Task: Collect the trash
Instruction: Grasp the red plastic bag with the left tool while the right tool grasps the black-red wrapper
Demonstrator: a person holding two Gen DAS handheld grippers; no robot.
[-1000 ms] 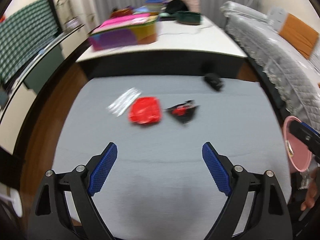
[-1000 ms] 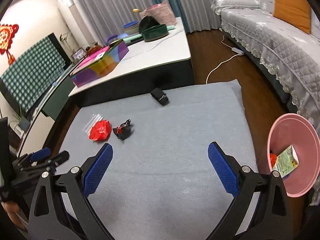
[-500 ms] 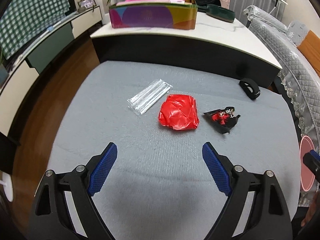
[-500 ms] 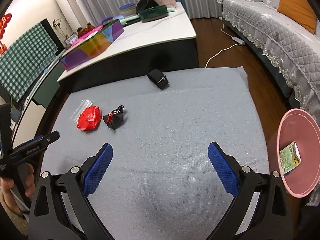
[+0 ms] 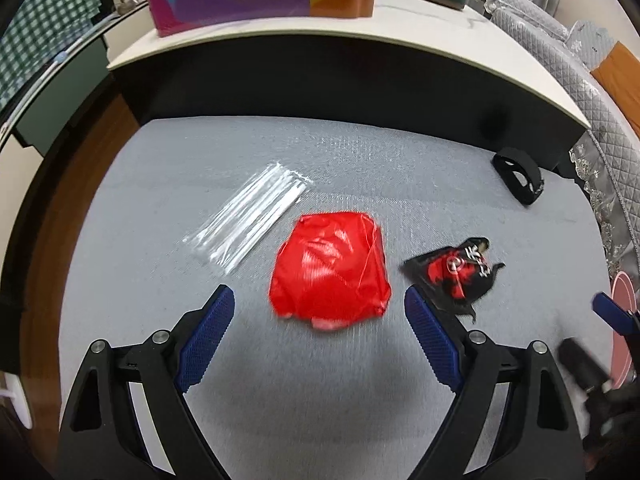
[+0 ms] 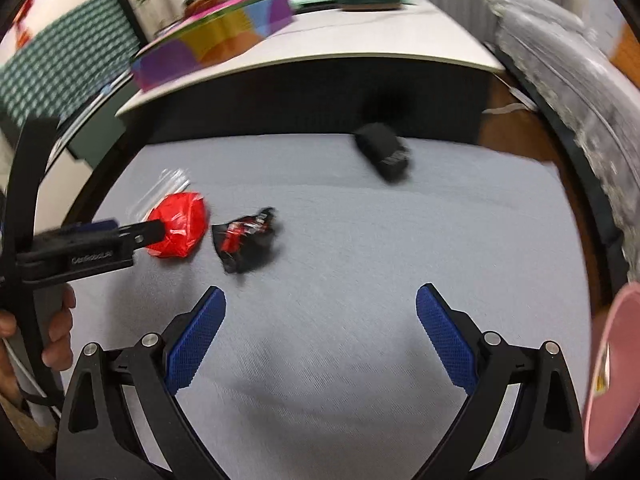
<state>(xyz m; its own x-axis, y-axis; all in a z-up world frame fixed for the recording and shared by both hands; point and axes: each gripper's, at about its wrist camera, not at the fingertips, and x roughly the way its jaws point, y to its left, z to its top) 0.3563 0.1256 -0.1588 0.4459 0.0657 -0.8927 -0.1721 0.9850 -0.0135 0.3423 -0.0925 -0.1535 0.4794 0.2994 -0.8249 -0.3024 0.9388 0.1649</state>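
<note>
- Over the last second I have brought both claws down and in over the grey mat (image 5: 160,208); the litter now fills the view, so the pickup is close.
- My left claw (image 5: 319,334) stands wide open and empty, framing the red wrapper (image 5: 330,268), not touching it.
- The clear wrapper (image 5: 248,216) lies just left of it, and the black-and-red packet (image 5: 456,272) to its right.
- My right claw (image 6: 320,338) gapes empty too; the pink bin (image 6: 616,380) sits at the right edge.

My left tongs (image 5: 318,308) point steeply down, blue pads (image 5: 206,336) spread wide with nothing gripped. My right tongs (image 6: 320,326) tilt down too, equally wide apart and empty.
</note>
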